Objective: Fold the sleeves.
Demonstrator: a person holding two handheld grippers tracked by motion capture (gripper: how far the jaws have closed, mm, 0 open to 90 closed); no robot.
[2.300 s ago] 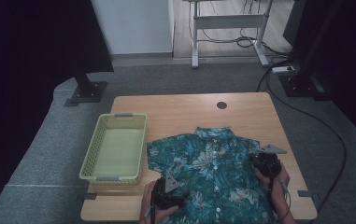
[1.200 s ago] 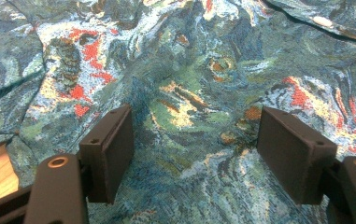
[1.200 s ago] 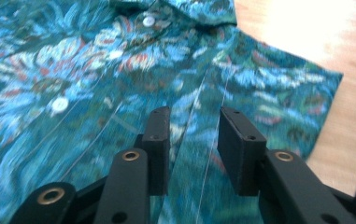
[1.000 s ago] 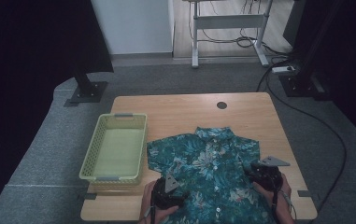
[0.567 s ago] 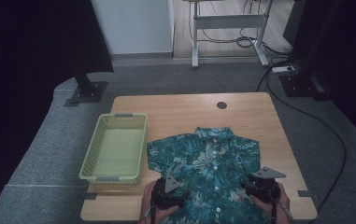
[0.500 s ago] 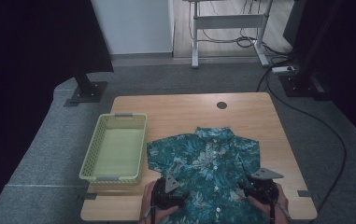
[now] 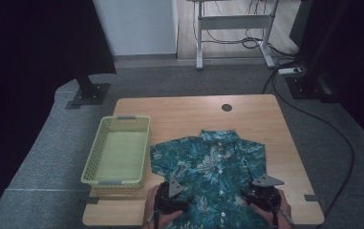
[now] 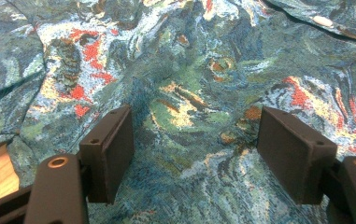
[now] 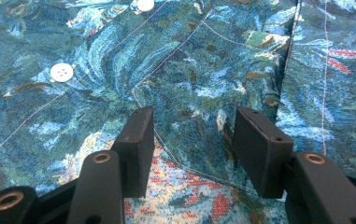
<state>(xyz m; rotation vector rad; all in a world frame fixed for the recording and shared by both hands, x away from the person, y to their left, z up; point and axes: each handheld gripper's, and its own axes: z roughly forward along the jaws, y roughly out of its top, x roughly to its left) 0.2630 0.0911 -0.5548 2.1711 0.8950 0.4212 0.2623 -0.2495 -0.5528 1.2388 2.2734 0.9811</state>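
Nearest us, our left gripper (image 7: pixel 169 202) and right gripper (image 7: pixel 262 196) sit low at the near edge of the table (image 7: pixel 179 109), one on each side of the shirt's (image 7: pixel 213 167) hem. In the left gripper view the jaws stand wide apart with patterned cloth (image 8: pixel 185 102) between and under them, nothing pinched yet. In the right gripper view the jaws are likewise parted, narrower, over a stitched seam and fabric near two white buttons (image 9: pixel 62 72). We judge that we are set at the two bottom corners so that a grip on both lets the hem be lifted evenly and folded up toward the collar without skewing the garment.

The shirt lies flat, front up, collar pointing away from us, spread over the right-centre of the table with sleeves out to each side. Its left sleeve comes just beside the basket (image 7: pixel 122 119), which stands empty at the table's left, probably placed there to receive the folded shirt.

Farther off, bare wood runs to the back edge, with a round cable hole (image 7: pixel 226 108) near the middle. Beyond the table we see grey floor, a desk frame (image 7: pixel 232 21) and cables (image 7: pixel 323 124).
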